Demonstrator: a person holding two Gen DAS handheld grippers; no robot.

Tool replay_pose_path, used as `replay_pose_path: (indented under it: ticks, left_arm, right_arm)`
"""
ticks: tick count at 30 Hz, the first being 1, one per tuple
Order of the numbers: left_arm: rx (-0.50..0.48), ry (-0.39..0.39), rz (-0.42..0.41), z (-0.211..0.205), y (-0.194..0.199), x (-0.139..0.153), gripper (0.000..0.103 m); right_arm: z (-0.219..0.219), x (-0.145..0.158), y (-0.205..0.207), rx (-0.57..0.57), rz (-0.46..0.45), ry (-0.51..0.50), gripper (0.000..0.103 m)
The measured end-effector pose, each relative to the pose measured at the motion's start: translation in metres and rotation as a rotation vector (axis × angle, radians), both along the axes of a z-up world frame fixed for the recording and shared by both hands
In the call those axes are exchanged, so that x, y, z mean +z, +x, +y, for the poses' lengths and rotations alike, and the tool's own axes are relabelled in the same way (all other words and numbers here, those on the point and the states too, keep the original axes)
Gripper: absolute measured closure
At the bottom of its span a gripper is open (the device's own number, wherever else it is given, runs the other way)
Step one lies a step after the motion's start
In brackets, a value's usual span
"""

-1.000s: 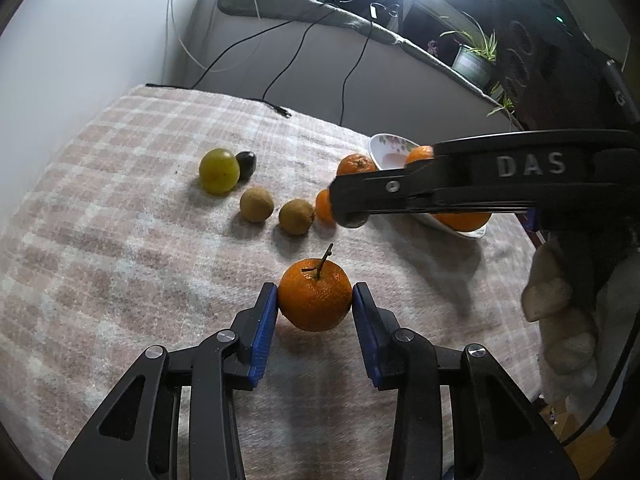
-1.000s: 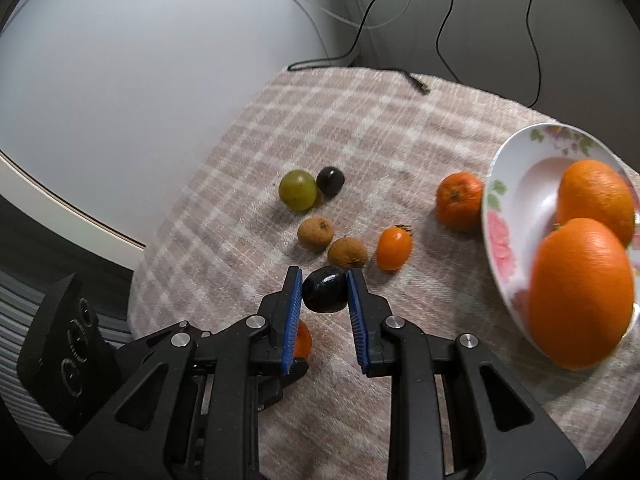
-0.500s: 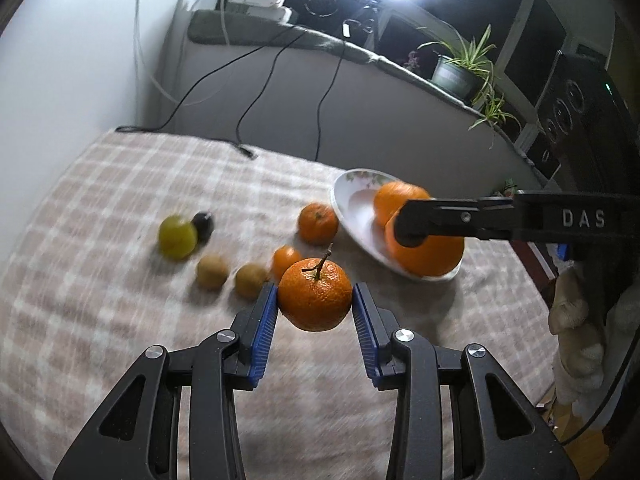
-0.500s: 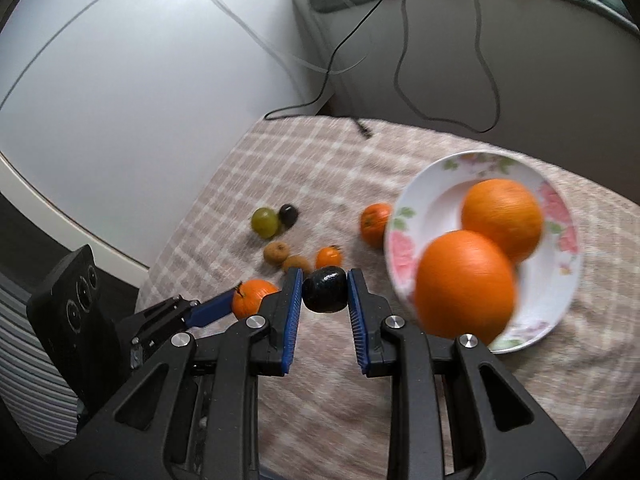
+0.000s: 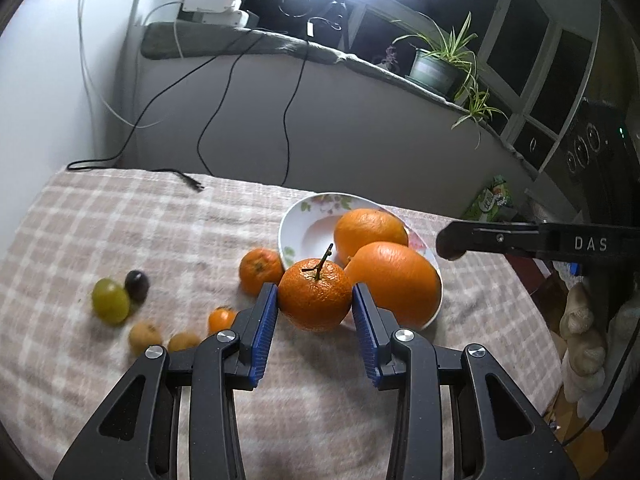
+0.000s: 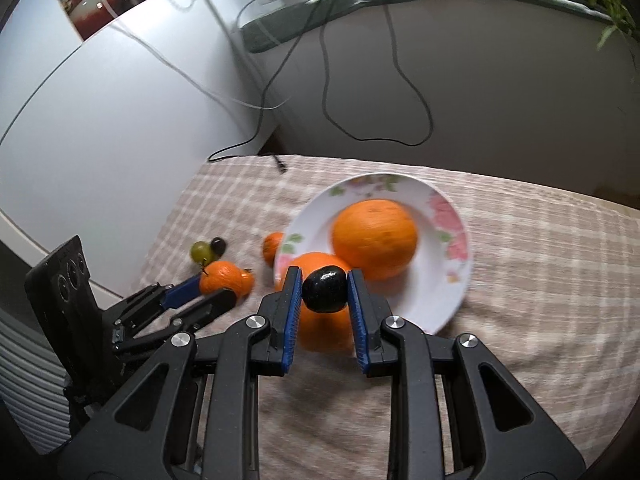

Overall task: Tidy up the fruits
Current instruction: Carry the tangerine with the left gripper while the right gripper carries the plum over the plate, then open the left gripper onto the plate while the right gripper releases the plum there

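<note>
My left gripper [image 5: 315, 307] is shut on a stemmed mandarin [image 5: 315, 295], held in the air just left of the flowered white plate [image 5: 298, 226]. Two big oranges [image 5: 370, 231] [image 5: 396, 280] lie in that plate. My right gripper [image 6: 325, 294] is shut on a dark plum [image 6: 325, 289], above the plate's near rim [image 6: 452, 304]; the two oranges [image 6: 374, 236] [image 6: 320, 320] show behind it. In the right wrist view the left gripper [image 6: 216, 289] with its mandarin [image 6: 222, 278] hangs at the left. In the left wrist view the right gripper's finger [image 5: 520, 240] reaches in from the right.
On the checked cloth [image 5: 120, 232] lie a small mandarin [image 5: 260, 270], a green grape [image 5: 110, 301], a dark grape [image 5: 137, 285], two brown fruits [image 5: 145, 338] [image 5: 183, 342] and a small orange tomato [image 5: 221, 319]. A black cable plug [image 5: 194, 184] lies at the far edge. A gloved hand [image 5: 584, 340] is at the right.
Both grippers have lifted and travelled right toward the plate with their fruit. The mandarin has left the cloth; the plum has gone from above the small fruits to above the plate.
</note>
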State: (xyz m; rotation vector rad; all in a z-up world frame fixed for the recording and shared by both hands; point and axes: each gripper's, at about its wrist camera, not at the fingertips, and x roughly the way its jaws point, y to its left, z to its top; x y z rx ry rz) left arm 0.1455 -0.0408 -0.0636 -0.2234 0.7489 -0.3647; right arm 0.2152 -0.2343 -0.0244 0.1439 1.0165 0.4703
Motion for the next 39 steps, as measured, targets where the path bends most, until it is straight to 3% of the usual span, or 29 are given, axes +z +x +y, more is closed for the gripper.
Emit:
replay_pose_path:
  ticks: [15, 29, 34, 38, 39]
  left_arm:
    - [-0.006, 0.023, 0.019, -0.014, 0.042, -0.007, 0.067]
    - [-0.018, 0.048, 0.010, -0.020, 0.050, -0.004, 0.065]
    - [-0.020, 0.047, -0.009, -0.021, 0.049, 0.000, 0.060]
    - [-0.025, 0.052, -0.023, -0.023, 0.048, 0.005, 0.058]
    - [-0.025, 0.053, -0.027, -0.023, 0.047, 0.006, 0.058]
  right_arm:
    - [-0.036, -0.031, 0.024, -0.052, 0.042, -0.008, 0.079]
    - [-0.037, -0.040, 0.031, -0.053, 0.053, -0.012, 0.079]
    - [-0.040, -0.040, 0.032, -0.063, 0.060, -0.014, 0.078]
    - [-0.044, -0.036, 0.031, -0.080, 0.043, -0.016, 0.048]
    - [-0.044, -0.035, 0.030, -0.082, 0.034, -0.014, 0.045]
